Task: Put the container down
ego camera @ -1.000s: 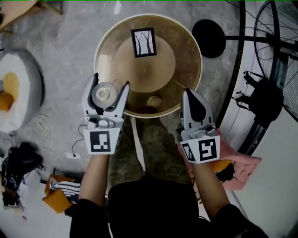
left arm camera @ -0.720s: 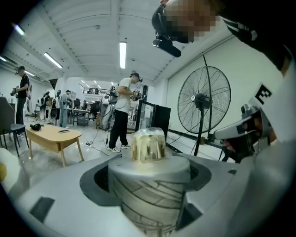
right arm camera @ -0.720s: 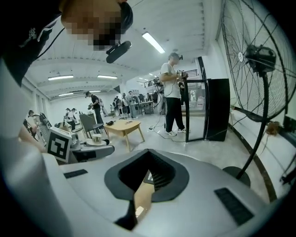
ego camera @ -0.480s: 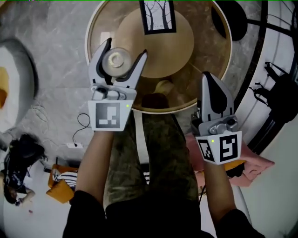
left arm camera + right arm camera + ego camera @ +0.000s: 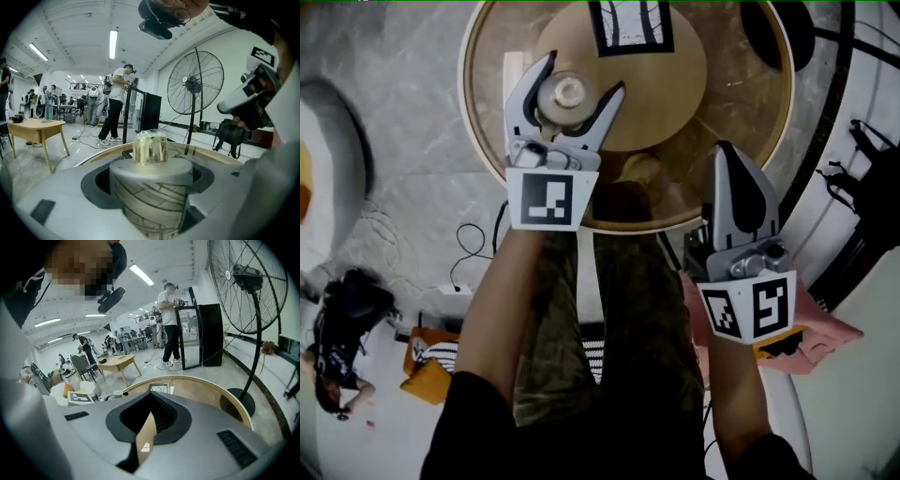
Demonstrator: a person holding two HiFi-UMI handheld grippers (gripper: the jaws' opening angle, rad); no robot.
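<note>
- Grey cylindrical container with a dark crackle pattern on its wall, a flat grey lid and a shiny gold knob: the lid is on, so what is inside cannot be seen.
- The container stands upright between the two jaws of the left claw, which press on its wall from both sides. The lid and knob rise above the jaws in the left gripper view.
- From the head view the container is over the left part of the round glass-topped table with a gold rim, at the edge of the tan disc under the glass. I cannot tell whether its base touches the glass.
- The right claw has its jaws drawn together to a point and grips nothing I can name. It is at the table's near right edge, well apart from the container.
- A black-framed picture of bare trees lies on the far part of the table, beyond the container.
- A tall black standing fan stands beyond the table, to its right.
- A pink cloth lies to the near right of the table, beside the right claw's marker cube.
</note>
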